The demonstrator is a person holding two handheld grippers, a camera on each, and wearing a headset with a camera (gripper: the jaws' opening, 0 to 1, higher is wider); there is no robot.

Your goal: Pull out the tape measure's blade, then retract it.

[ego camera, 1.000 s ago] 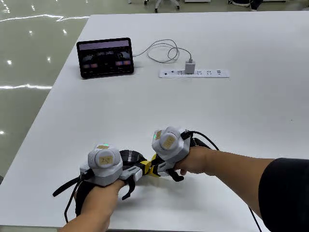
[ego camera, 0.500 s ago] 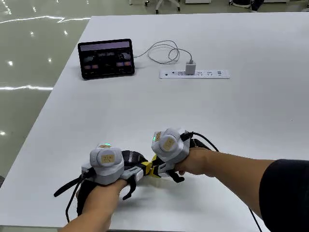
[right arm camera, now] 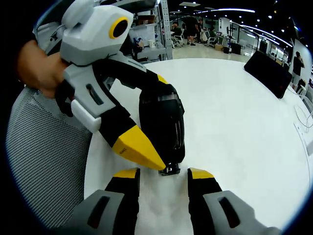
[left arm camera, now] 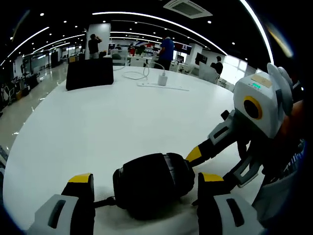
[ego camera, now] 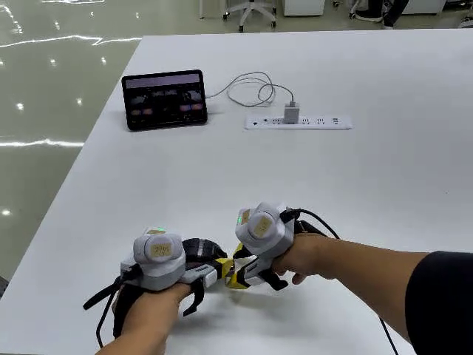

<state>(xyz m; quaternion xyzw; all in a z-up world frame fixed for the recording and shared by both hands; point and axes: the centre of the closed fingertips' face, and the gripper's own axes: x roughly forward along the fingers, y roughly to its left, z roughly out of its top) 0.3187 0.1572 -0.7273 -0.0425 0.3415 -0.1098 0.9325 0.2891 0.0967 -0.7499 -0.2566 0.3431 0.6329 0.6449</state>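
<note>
One clean pinch — we'd shut the parted right tongs [right arm camera: 164, 174] on the hook [right arm camera: 170, 169]; left tongs [left arm camera: 146, 177] straddle the tape measure [right arm camera: 161, 122], grip unclear.

Even, bright ceiling light is flooding the hall, and the white table [ego camera: 355, 185] is glowing close to overexposed. The polished floor [ego camera: 44, 96] is bouncing back streaks of glare. Only faint, soft shadows are falling. Both gripper views are bowing lines toward their edges, and the black tape measure [left arm camera: 154, 183] is losing surface detail.
</note>
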